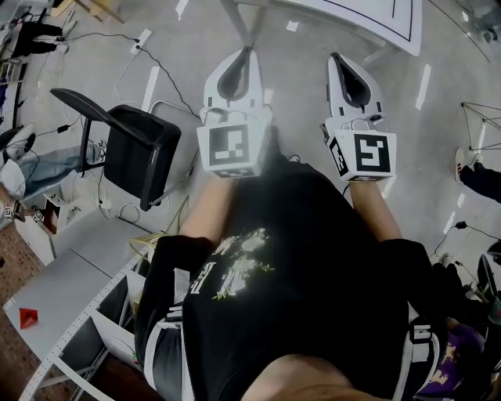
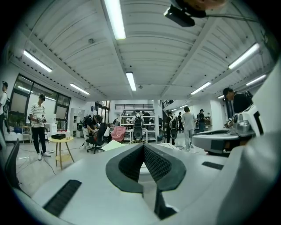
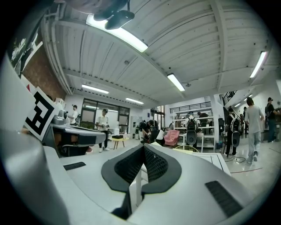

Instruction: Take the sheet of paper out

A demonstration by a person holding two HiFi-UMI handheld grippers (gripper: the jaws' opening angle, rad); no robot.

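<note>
left tool [image 1: 249, 51]: jaws together, empty | right tool [image 1: 338, 56]: jaws together, empty | white table [image 1: 368, 17] beyond

This is a big open-plan lab or workshop. Long white strip lights [image 2: 131, 81] run along a ribbed white ceiling toward a tall white metal shelving rack [image 2: 148, 118] at the far wall. A pink padded armchair [image 2: 117, 133] sits before the rack, a round yellow side table [image 2: 61, 139] stands well left of it, and standing people [image 2: 189, 123] gather to its right.
</note>
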